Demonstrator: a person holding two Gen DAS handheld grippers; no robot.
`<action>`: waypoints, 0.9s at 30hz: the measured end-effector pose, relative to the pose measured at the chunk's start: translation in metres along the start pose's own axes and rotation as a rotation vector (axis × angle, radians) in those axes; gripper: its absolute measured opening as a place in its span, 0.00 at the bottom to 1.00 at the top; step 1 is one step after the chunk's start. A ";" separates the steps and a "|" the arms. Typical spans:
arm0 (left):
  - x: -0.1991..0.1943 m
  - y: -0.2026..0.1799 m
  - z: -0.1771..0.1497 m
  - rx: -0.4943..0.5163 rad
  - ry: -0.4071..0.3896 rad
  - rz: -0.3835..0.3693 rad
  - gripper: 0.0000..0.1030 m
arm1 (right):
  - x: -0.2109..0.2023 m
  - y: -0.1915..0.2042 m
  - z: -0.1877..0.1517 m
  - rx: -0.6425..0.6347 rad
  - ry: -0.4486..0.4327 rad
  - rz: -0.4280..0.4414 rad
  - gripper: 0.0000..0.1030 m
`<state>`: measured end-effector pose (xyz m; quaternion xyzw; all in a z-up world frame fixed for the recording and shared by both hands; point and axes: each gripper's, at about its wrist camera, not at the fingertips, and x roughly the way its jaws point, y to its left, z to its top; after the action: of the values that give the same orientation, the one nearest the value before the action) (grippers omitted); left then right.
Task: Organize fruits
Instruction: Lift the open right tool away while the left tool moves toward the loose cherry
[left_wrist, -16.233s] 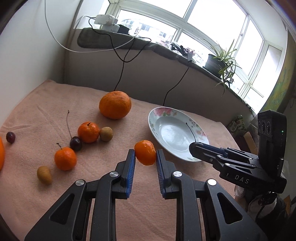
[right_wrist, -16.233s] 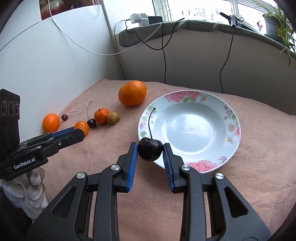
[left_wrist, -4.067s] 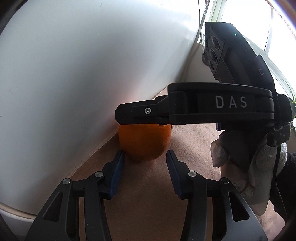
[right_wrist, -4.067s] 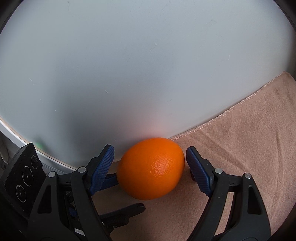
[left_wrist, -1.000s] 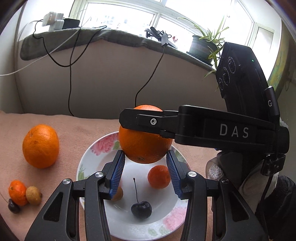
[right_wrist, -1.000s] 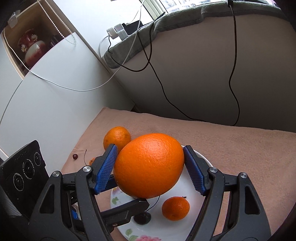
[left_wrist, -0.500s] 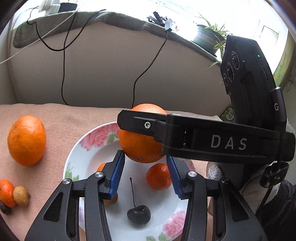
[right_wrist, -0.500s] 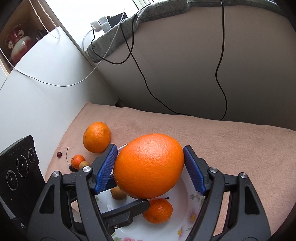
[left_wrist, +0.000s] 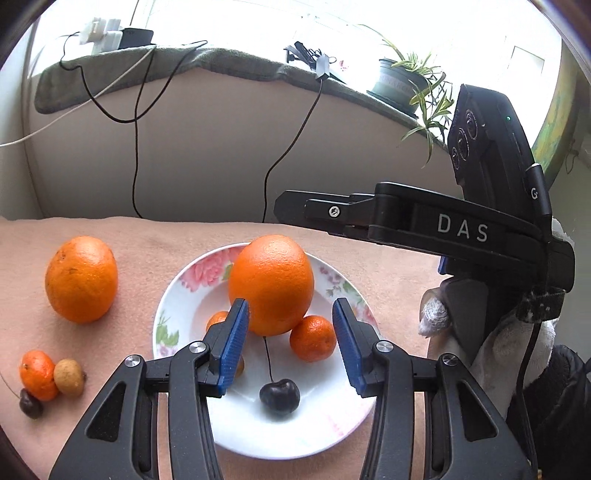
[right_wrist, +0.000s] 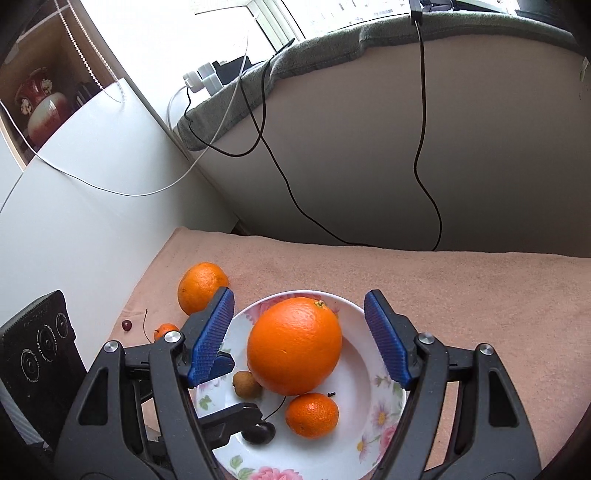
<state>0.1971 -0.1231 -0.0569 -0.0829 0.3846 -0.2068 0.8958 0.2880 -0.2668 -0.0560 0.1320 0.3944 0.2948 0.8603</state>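
A big orange (left_wrist: 271, 284) (right_wrist: 294, 346) rests in the floral white plate (left_wrist: 325, 435) (right_wrist: 380, 421), beside a small mandarin (left_wrist: 312, 343) (right_wrist: 312, 415), a dark cherry (left_wrist: 279, 396) (right_wrist: 259, 432) and a small brown fruit (right_wrist: 246, 384). My left gripper (left_wrist: 291, 345) is open above the plate, its blue pads either side of the orange and apart from it. My right gripper (right_wrist: 301, 341) is open wide over the orange and holds nothing. On the pink cloth to the left lie a second big orange (left_wrist: 81, 278) (right_wrist: 201, 287), a mandarin (left_wrist: 38, 374), a brown fruit (left_wrist: 68, 376) and a cherry (left_wrist: 30, 405).
A white wall panel (right_wrist: 74, 221) bounds the cloth on the left. A beige ledge (left_wrist: 221, 147) with hanging black cables (right_wrist: 424, 147) runs along the back. A potted plant (left_wrist: 410, 86) stands on the sill. A small dark berry (right_wrist: 126, 325) lies near the wall.
The big orange has gone from the right gripper's grip down onto the plate. Both grippers have opened wider and drawn back from it.
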 end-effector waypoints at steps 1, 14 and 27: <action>-0.005 -0.001 -0.001 0.004 -0.009 0.002 0.45 | -0.005 0.002 -0.001 -0.008 -0.010 0.000 0.74; -0.074 0.008 -0.023 0.017 -0.111 0.065 0.70 | -0.056 0.045 -0.036 -0.117 -0.101 -0.060 0.85; -0.136 0.045 -0.067 -0.030 -0.158 0.207 0.76 | -0.077 0.089 -0.075 -0.167 -0.098 -0.132 0.90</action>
<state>0.0783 -0.0224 -0.0276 -0.0722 0.3223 -0.1006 0.9385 0.1555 -0.2436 -0.0175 0.0478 0.3335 0.2627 0.9041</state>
